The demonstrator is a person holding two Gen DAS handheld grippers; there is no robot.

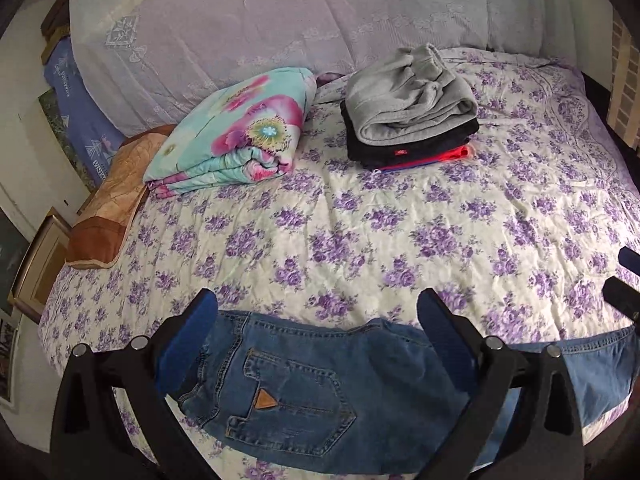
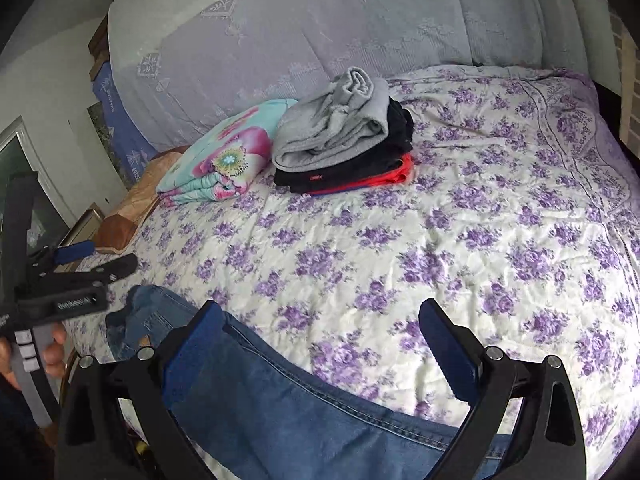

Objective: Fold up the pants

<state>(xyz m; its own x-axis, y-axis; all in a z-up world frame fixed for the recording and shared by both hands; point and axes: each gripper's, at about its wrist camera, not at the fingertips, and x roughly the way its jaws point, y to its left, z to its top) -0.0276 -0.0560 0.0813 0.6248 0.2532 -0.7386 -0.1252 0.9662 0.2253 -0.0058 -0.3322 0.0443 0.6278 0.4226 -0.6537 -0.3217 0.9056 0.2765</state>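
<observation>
A pair of blue jeans lies flat along the near edge of the bed, back pocket with a tan patch facing up. My left gripper is open, its blue-padded fingers spread above the waist and pocket area, holding nothing. The jeans also show in the right wrist view, stretching from the left to the lower right. My right gripper is open over the leg part, its left finger above the denim. The left gripper also shows from the side in the right wrist view, held in a hand.
The bed has a purple-flowered cover. At the back stand a pile of folded clothes with grey on top, a folded flowered quilt and a brown pillow. A large covered headboard rises behind.
</observation>
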